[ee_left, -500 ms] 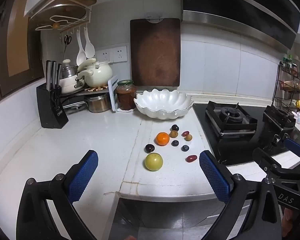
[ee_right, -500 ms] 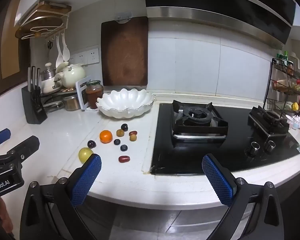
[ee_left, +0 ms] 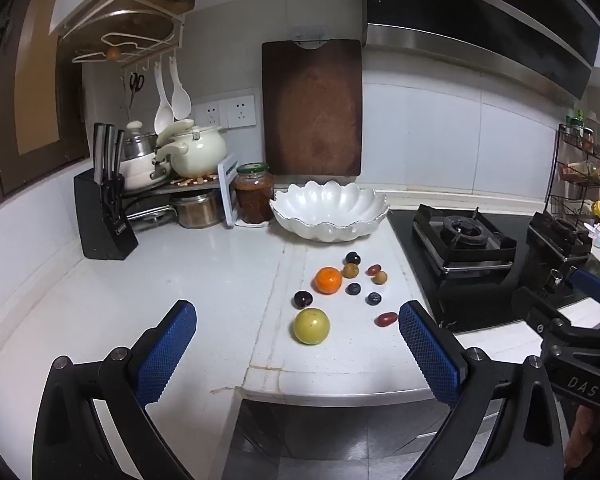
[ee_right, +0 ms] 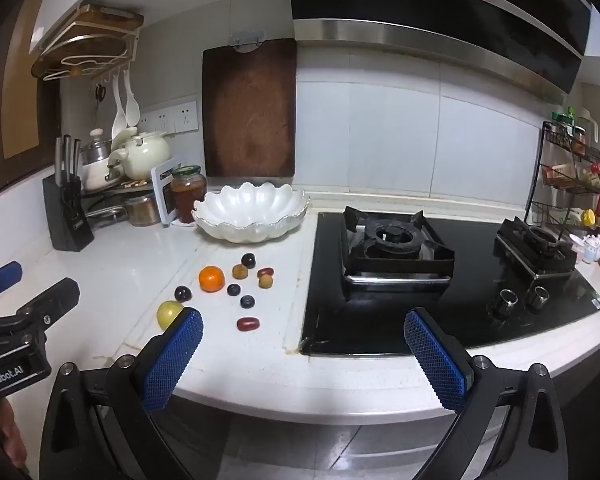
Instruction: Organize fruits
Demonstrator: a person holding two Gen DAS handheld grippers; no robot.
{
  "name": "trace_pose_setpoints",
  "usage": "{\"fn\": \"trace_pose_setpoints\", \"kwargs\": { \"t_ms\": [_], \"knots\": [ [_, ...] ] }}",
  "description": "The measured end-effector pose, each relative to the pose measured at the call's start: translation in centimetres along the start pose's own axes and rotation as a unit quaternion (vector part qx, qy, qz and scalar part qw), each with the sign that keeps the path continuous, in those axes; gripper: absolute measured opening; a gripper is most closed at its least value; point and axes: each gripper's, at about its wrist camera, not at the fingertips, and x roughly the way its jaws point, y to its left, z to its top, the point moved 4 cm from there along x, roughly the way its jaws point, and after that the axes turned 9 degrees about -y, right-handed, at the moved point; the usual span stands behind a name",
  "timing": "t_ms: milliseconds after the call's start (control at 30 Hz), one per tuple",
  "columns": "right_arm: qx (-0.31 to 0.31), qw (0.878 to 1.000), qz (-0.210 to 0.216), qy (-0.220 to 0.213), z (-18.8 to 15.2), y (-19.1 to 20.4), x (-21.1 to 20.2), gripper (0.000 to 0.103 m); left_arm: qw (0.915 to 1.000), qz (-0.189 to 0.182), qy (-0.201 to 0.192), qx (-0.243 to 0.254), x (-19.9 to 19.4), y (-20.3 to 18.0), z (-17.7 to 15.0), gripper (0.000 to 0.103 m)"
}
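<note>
Several fruits lie loose on the white counter (ee_left: 204, 280): a yellow-green fruit (ee_left: 311, 325), an orange (ee_left: 328, 280), a dark plum (ee_left: 303, 299), red dates (ee_left: 387, 319), blueberries (ee_left: 373, 298) and small brown fruits (ee_left: 351, 270). Behind them stands an empty white scalloped bowl (ee_left: 328, 216). My left gripper (ee_left: 298, 348) is open and empty, held off the counter's front edge, facing the fruits. My right gripper (ee_right: 303, 354) is open and empty, in front of the counter edge near the hob. In its view the orange (ee_right: 211, 278) and bowl (ee_right: 252, 216) show at left.
A black gas hob (ee_right: 420, 280) fills the counter right of the fruits. A knife block (ee_left: 102, 216), pots, a jar (ee_left: 254, 199) and a cutting board (ee_left: 312, 108) stand along the back wall. A spice rack (ee_right: 572, 176) is at far right.
Both grippers have moved slightly closer to the counter; the fruits and bowl have not moved.
</note>
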Motion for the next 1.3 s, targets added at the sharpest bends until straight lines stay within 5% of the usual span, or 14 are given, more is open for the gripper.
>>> {"fn": "trace_pose_setpoints", "kwargs": {
  "t_ms": [1300],
  "knots": [
    [0.002, 0.999, -0.011, -0.030, 1.6, 0.4, -1.9, 0.102, 0.9999, -0.004, -0.012, 0.000, -0.8, 0.5, 0.6, 0.103]
  ]
}}
